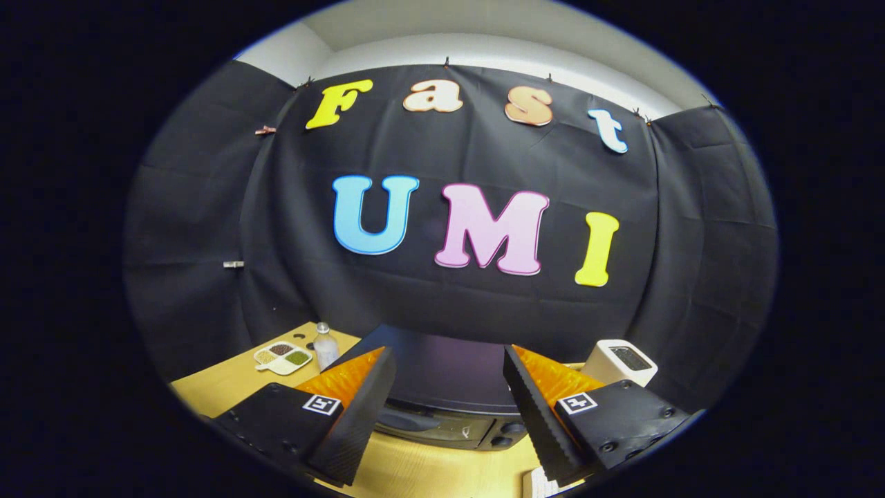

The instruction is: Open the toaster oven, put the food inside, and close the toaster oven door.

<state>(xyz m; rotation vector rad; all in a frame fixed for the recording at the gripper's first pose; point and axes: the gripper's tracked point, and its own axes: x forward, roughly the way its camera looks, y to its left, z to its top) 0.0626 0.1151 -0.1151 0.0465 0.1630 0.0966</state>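
Gripper (449, 408) hovering w/ fingers spread wide, holding nothing. Toaster oven (442, 387) sitting just ahead between them, door prob. closed but hard to tell. Risk: coming in too high, fingers missing the handle (408, 420) & slipping.

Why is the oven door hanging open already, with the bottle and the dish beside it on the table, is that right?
Not quite. In the gripper view the oven door is shut. The bottle and dish do sit beside it on the table. The hand-held gripper is open.
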